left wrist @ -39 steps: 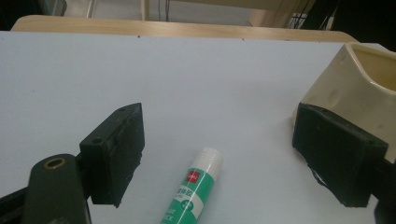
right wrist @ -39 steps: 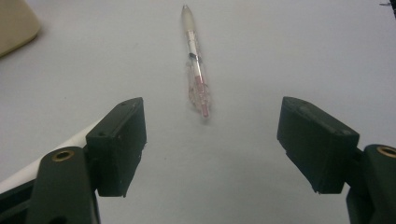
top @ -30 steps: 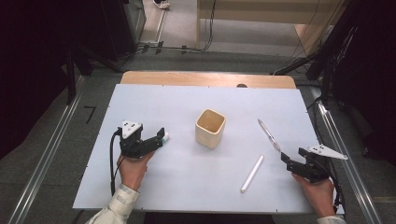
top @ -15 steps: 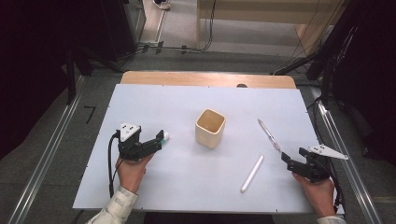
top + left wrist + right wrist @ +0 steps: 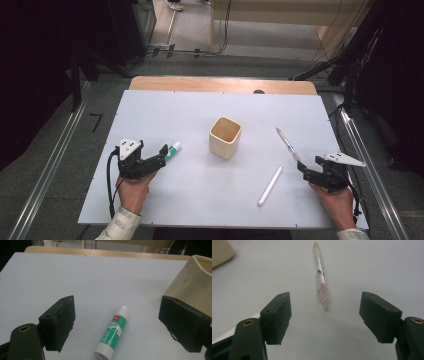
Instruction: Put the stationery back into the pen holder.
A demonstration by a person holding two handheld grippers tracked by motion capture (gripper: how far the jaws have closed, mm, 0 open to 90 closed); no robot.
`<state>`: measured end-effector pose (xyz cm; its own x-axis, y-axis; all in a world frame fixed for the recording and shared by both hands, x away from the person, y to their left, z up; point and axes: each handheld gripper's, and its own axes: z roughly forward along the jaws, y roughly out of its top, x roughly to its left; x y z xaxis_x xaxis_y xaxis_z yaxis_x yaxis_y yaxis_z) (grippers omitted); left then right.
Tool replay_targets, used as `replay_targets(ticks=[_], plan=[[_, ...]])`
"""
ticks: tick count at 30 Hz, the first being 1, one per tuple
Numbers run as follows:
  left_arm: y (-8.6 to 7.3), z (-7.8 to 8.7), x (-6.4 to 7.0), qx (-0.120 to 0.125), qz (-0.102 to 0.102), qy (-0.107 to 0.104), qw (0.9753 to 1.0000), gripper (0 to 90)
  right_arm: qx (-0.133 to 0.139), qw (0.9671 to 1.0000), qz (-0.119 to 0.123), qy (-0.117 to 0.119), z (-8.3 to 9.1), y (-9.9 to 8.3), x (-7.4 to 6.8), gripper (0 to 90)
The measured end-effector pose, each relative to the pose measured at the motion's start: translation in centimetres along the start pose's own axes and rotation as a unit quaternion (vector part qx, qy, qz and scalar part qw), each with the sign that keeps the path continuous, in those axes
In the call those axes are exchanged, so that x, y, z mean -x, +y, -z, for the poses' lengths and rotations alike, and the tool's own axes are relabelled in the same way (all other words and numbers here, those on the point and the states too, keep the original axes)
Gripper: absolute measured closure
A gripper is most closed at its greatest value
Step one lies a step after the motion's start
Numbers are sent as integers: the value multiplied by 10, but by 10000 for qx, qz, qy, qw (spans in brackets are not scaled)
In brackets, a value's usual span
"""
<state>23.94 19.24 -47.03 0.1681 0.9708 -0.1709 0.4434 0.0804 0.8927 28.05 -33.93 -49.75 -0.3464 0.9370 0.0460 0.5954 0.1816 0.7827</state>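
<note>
meanwhile, at a white surface point(image 5: 150, 115), a person holds a gripper in each hand; the left gripper point(image 5: 162, 152) sits at the near left with its jaws spread wide, nothing between them touching either pad; a green-and-white glue stick point(image 5: 173, 149) lies flat just ahead of it, one end toward the jaw tips; in the left gripper view the glue stick point(image 5: 113, 331) lies between the two open jaws, closer to the left one yet apart from both, its near end low in the frame and its far end slanting up to the right; a cream square cup point(image 5: 225, 137) stands upright at the middle of the surface, and in the left gripper view the cup point(image 5: 193, 280) rises just behind the right jaw.

the right gripper point(image 5: 303, 171) rests at the near right, jaws likewise spread and empty; a clear pen point(image 5: 287, 143) lies just beyond its tips, slanting away toward the far side; in the right gripper view the pen point(image 5: 321, 277) lies ahead of the gap between the jaws, its near end short of the pads, touching neither; a white stick point(image 5: 270, 185) lies flat on the surface just left of the right gripper, near the front edge, apart from the pen and the cup.
</note>
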Motion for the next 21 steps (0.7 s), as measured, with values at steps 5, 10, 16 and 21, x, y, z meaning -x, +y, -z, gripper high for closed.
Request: replay_targets(ticks=[5, 10, 16, 21], plan=[[-3, 1, -3, -34, -9, 4, 10000, 149, -35, 10000, 41, 3, -5, 3, 0, 277], [-5, 0, -5, -94, -4, -11, 10000, 140, -30, 10000, 76, -35, -9, 7, -1, 288], [-5, 0, -5, -82, 8, -6, 10000, 140, -23, 9999, 158, -59, -17, 14, -4, 291], [-6, -1, -4, -88, 4, -14, 10000, 140, 31, 9998, 174, -90, -23, 19, -4, 305]])
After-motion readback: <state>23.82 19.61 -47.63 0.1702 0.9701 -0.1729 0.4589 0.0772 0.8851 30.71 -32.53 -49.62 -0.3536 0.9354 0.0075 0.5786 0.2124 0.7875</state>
